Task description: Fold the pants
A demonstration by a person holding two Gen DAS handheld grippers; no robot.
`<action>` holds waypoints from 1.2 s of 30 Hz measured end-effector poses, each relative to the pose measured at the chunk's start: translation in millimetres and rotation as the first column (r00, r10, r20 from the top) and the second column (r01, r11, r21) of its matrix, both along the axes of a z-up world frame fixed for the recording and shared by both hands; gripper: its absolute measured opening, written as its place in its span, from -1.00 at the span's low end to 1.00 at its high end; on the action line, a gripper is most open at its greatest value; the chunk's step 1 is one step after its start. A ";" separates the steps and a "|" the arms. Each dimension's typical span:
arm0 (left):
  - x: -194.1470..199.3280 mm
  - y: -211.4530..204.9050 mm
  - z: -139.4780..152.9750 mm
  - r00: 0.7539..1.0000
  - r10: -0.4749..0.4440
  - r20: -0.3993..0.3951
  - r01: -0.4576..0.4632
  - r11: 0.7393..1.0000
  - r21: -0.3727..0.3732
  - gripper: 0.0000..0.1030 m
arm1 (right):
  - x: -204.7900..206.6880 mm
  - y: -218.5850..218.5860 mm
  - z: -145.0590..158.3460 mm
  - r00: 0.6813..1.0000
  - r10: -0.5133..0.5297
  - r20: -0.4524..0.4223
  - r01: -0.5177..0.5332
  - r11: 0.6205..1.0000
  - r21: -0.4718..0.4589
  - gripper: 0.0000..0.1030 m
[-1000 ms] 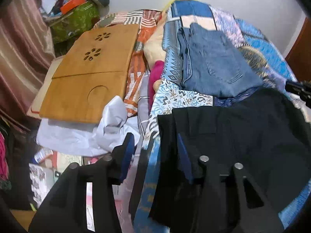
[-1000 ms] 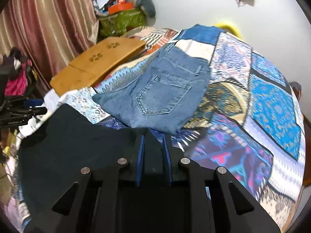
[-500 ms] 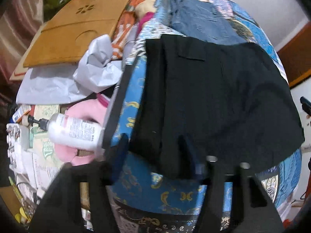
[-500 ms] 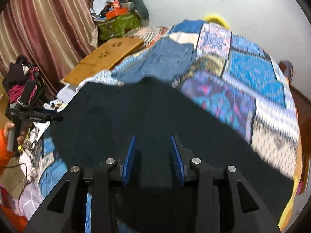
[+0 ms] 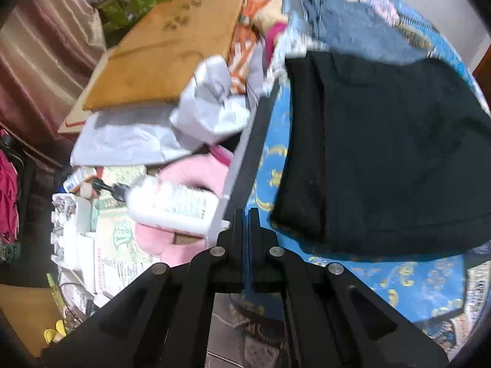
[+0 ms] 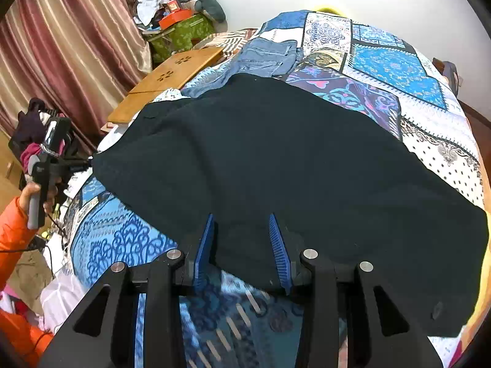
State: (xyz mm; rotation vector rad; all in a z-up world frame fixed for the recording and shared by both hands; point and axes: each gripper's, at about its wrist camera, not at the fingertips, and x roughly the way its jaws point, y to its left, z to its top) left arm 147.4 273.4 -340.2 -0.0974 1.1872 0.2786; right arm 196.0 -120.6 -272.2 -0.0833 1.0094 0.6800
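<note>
Pants (image 6: 291,165), black ones, are spread flat across the near end of the bed (image 6: 423,116), on top of a patchwork quilt (image 6: 389,67) in blues and whites. Their near hem hangs toward the bed's edge, at 6 o'clock in the right wrist view.

Right hand-held gripper (image 6: 242,245) sits right at that hem with its blue-padded fingers (image 6: 277,251) spread apart, and a bit of the black cloth lies in the gap between them, nothing pinched. Left hand-held gripper (image 5: 245,239) has its fingers pressed together with nothing between them; it's off the bed's side, with the pants up at about 2 o'clock from it, not touching. You can also see it from the right wrist camera at 9 o'clock, held by a hand (image 6: 36,193) in an orange sleeve.

Past the pants, at 12 o'clock, a pair of blue jeans (image 6: 264,58) lies folded on the quilt, just beside the black waistband. Left of the bed there's a wooden lap tray (image 5: 159,58), crumpled white bags (image 5: 208,110), a white bottle (image 5: 175,205) lying on something pink and fuzzy (image 5: 190,174), and a striped curtain (image 6: 67,49) behind it all. The left wrist view is pretty blurry.
</note>
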 end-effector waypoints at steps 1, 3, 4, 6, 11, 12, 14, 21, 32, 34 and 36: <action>-1.2 -2.6 11.2 1.000 -0.009 0.029 0.009 1.000 0.015 -0.97 | -1.5 -1.6 1.4 1.000 -0.005 0.000 0.005 1.000 -0.004 -0.34; -0.7 -16.7 43.2 0.993 -0.042 0.108 0.038 0.999 0.035 -0.88 | -0.4 -4.6 8.6 1.000 -0.016 0.015 0.016 1.000 0.007 -0.34; 1.7 -21.0 51.0 0.990 -0.056 0.127 0.053 0.998 0.028 -0.84 | 1.5 -5.0 13.8 0.999 -0.019 0.025 0.019 0.999 0.031 -0.34; 7.8 -41.7 73.5 0.979 -0.101 0.177 0.102 0.995 0.006 -0.54 | 4.2 -1.7 19.8 0.999 -0.013 0.040 0.010 0.998 0.061 -0.33; 31.8 -101.7 92.1 0.946 -0.223 0.233 0.243 0.968 -0.060 -0.08 | 12.6 25.0 22.4 0.997 0.041 0.069 -0.047 0.995 0.088 -0.33; 37.5 -114.8 89.0 0.940 -0.251 0.230 0.277 0.957 -0.087 -0.08 | 13.1 31.9 19.3 0.996 0.057 0.067 -0.063 0.994 0.085 -0.33; 44.9 -138.6 78.3 0.932 -0.291 0.217 0.322 0.939 -0.120 -0.08 | 12.1 46.4 8.8 0.994 0.101 0.045 -0.105 0.992 0.074 -0.33; 43.5 -176.9 30.8 0.921 -0.369 0.124 0.381 0.919 -0.101 -0.06 | -10.0 63.8 -6.8 0.977 0.212 -0.037 -0.206 0.972 0.114 -0.26; 15.8 -165.2 34.9 0.941 -0.325 0.094 0.331 0.942 -0.060 -0.06 | -27.8 19.2 9.2 0.997 0.058 0.054 -0.064 0.991 0.116 -0.23; 19.9 -163.7 40.2 0.947 -0.312 0.084 0.317 0.946 -0.068 -0.07 | -30.0 -8.4 14.9 0.996 -0.015 0.085 0.005 0.994 0.108 -0.18; 26.8 -167.2 54.6 0.944 -0.310 0.115 0.321 0.943 -0.089 -0.07 | -30.8 -37.9 18.6 0.990 -0.101 0.101 0.091 0.991 0.095 -0.18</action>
